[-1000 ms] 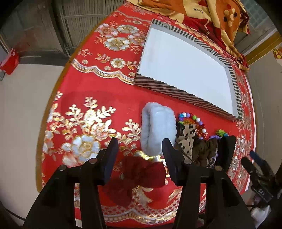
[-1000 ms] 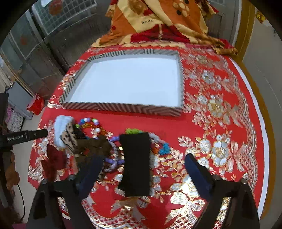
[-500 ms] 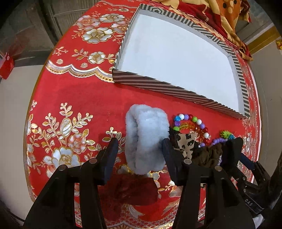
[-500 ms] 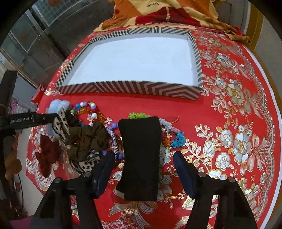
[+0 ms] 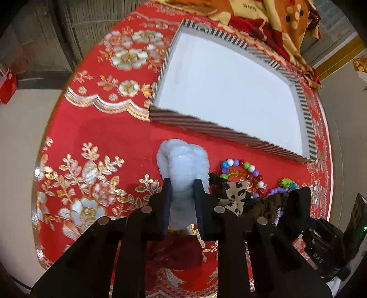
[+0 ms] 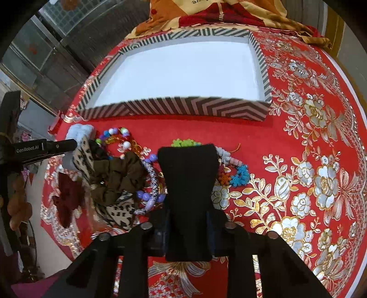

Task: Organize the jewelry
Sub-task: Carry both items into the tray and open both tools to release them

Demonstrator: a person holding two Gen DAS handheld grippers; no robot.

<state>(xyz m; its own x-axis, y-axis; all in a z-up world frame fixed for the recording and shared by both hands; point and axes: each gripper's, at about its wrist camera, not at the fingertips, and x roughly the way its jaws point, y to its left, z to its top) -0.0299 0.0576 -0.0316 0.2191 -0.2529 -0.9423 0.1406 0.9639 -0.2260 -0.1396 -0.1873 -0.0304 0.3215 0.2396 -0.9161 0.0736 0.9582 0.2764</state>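
A red cloth with gold and silver flowers is covering the counter, and the tray is showing black-and-white chevron-striped walls around a white floor. The fluffy scrunchie is looking pale blue-white, the headband plain black, one scrunchie leopard-spotted, and the bead bracelet multicoloured.

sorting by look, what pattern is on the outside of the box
Dark-and-light chevron stripes on the box, clearest in the right wrist view.

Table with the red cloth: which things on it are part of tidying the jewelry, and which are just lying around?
Part of the job:
white fluffy band, held in the left gripper
black band, held in the right gripper
bead bracelet
brown scrunchie
striped box

Just lying around:
orange blanket
red tablecloth
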